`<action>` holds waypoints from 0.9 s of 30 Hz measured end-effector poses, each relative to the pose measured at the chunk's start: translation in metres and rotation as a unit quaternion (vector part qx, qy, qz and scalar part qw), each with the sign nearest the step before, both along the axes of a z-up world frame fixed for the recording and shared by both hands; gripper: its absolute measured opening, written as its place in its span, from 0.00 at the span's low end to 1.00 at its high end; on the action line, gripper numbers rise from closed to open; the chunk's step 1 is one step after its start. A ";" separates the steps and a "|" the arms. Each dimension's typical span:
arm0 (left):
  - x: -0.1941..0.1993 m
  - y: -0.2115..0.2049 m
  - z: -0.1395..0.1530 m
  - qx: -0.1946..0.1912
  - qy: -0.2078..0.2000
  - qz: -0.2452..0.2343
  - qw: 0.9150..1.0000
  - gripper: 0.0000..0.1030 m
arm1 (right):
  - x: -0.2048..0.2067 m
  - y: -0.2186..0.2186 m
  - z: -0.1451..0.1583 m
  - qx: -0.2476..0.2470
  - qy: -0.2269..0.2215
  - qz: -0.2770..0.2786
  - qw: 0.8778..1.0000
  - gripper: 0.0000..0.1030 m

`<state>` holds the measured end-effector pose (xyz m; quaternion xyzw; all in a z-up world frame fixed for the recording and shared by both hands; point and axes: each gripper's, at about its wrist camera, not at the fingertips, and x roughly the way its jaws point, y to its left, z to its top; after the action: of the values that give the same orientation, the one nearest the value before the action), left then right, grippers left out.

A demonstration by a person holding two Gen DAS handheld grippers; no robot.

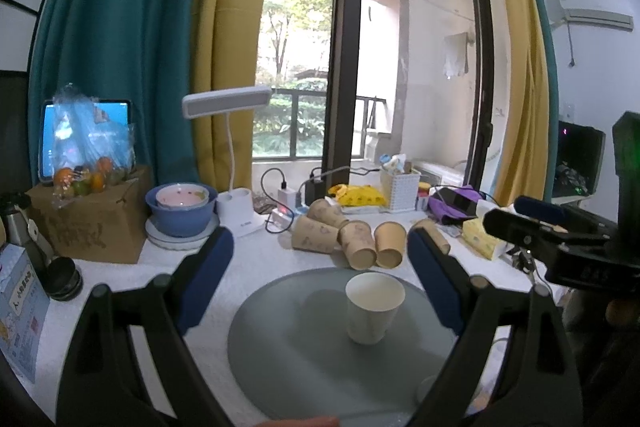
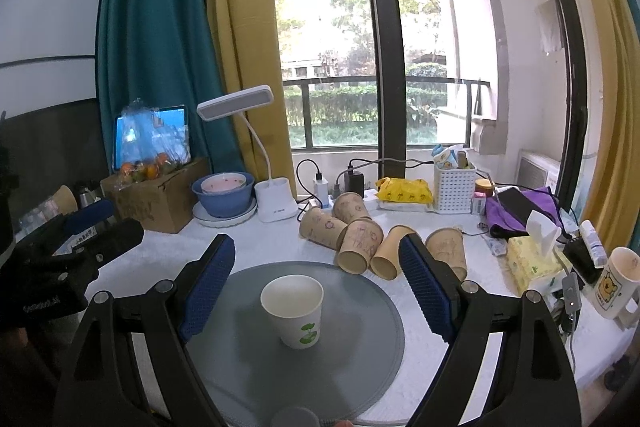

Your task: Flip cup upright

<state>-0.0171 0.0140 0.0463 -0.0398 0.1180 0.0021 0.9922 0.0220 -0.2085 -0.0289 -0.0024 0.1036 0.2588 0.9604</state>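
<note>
Left gripper [image 1: 320, 283] wide apart, holding nothing, touching nothing. Right gripper [image 2: 316, 283] also wide apart and empty. White cup [image 2: 294, 309] upright on grey mat [image 2: 360, 347], between both pairs of fingers.

Black angular frames with silver screws on left gripper [image 1: 320, 283] and right gripper [image 2: 316, 283], ribbed blue pads.
</note>
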 end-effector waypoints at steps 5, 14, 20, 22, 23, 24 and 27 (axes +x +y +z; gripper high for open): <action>0.000 0.000 0.000 0.000 0.000 -0.001 1.000 0.87 | 0.000 0.000 0.000 0.000 0.000 0.000 1.000 0.84; 0.000 -0.003 -0.001 0.000 0.002 -0.003 1.000 0.87 | 0.000 0.000 0.000 0.000 0.001 0.001 1.000 0.84; 0.000 -0.003 -0.001 0.000 0.002 -0.003 1.000 0.87 | 0.000 0.001 -0.001 0.001 0.001 0.001 1.000 0.84; 0.000 -0.003 -0.001 0.000 0.001 -0.003 1.000 0.87 | 0.001 0.001 -0.001 0.000 0.001 0.001 1.000 0.84; 0.000 -0.003 -0.001 0.000 0.001 -0.003 1.000 0.87 | 0.001 0.001 -0.001 0.001 0.001 0.001 1.000 0.84; 0.000 -0.003 -0.001 -0.001 0.001 -0.003 1.000 0.87 | 0.001 0.001 -0.001 0.001 0.001 0.001 1.000 0.84; 0.000 -0.003 -0.001 0.000 0.002 -0.002 1.000 0.87 | 0.001 0.001 -0.001 0.001 0.002 0.001 1.000 0.84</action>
<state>-0.0173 0.0114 0.0455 -0.0400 0.1197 -0.0003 0.9920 0.0227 -0.2078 -0.0297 -0.0015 0.1050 0.2596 0.9600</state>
